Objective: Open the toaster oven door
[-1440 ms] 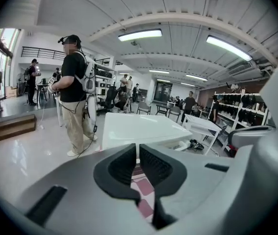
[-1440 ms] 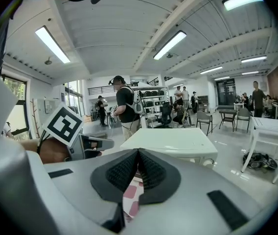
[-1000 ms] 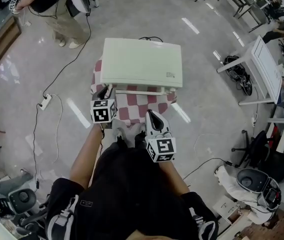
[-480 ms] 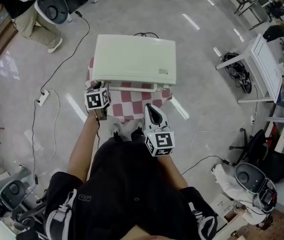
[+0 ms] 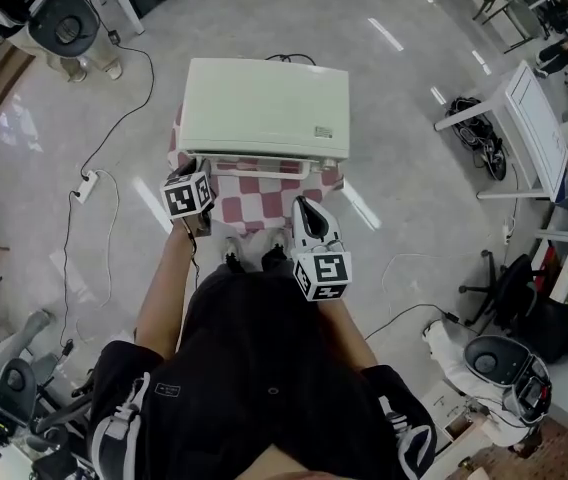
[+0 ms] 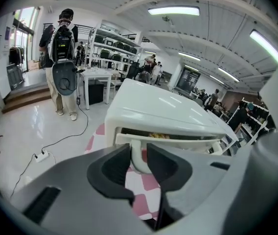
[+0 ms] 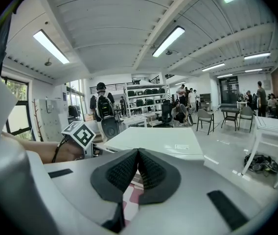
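One view at a time, starting with the head view: looking steeply down on a cream toaster oven [image 5: 264, 108] sitting on a red-and-white checked cloth [image 5: 259, 200]. Taking in glossy pale floor [image 5: 414, 218] all round, a power strip [image 5: 86, 185] with trailing cable at the left and a white table [image 5: 529, 128] at the right. Reaching the left gripper [image 5: 198, 168] to the left end of the door handle [image 5: 264, 164]. Holding the right gripper [image 5: 304, 208] over the cloth, apart from the oven.

Turning to the left gripper view: revealing what the head view is not, namely the door slightly ajar, with a dark slit along its top edge and something yellowish inside. Clamping on the handle's left end, jaws having just been closing, white bar filling the gap between the pads. Also catching a person with a backpack [image 6: 60, 48] beside shelving [image 6: 112, 43].

Ending with the right gripper view: pressing ribbed pads together on nothing, pointing across the oven's flat top. Showing chairs [image 7: 205, 119] and ceiling strip lights [image 7: 168, 40] beyond.
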A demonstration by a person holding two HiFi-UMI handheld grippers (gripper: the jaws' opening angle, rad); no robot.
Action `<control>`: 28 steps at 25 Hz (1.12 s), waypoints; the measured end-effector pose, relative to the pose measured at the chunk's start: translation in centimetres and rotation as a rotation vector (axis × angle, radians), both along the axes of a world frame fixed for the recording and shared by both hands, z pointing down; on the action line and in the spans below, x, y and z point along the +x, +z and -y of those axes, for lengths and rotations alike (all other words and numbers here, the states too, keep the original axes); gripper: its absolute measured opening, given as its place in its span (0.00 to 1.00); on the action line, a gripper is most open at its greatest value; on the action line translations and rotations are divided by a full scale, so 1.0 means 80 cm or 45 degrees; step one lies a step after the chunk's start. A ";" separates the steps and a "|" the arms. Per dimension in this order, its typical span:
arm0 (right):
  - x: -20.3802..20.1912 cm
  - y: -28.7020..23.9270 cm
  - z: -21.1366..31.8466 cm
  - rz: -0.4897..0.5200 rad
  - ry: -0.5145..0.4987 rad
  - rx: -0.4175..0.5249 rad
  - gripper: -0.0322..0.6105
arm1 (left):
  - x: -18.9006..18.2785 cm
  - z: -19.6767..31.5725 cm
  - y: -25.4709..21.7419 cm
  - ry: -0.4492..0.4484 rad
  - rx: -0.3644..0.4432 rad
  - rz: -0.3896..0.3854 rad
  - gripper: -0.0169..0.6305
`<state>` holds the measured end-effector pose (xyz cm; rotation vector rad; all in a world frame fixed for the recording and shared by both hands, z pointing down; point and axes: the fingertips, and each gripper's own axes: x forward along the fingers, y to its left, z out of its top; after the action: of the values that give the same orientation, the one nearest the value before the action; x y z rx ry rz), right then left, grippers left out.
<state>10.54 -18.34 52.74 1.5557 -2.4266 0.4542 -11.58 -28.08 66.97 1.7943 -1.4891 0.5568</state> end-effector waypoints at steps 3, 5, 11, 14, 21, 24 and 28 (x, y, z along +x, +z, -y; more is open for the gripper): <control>0.002 0.007 -0.002 -0.008 0.003 -0.015 0.09 | -0.003 -0.011 0.005 -0.013 -0.008 -0.014 0.20; 0.004 0.011 -0.005 -0.014 0.009 -0.024 0.09 | -0.004 -0.020 0.009 -0.020 -0.012 -0.021 0.20; 0.014 0.027 -0.010 -0.018 0.043 -0.081 0.09 | -0.009 -0.044 0.021 -0.044 -0.045 -0.042 0.18; 0.020 0.037 -0.014 -0.022 0.065 -0.113 0.09 | -0.010 -0.054 0.027 -0.038 -0.061 -0.050 0.17; 0.032 0.059 -0.024 -0.032 0.111 -0.174 0.09 | -0.010 -0.073 0.038 -0.024 -0.084 -0.060 0.17; 0.036 0.068 -0.028 -0.040 0.123 -0.190 0.09 | -0.009 -0.080 0.040 -0.015 -0.089 -0.059 0.17; 0.037 0.078 -0.028 -0.051 0.130 -0.213 0.09 | -0.011 -0.092 0.055 -0.004 -0.115 -0.040 0.17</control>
<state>13.53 -16.12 58.97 1.6053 -2.2238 0.6219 -12.48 -20.71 71.35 1.7228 -1.4232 0.5829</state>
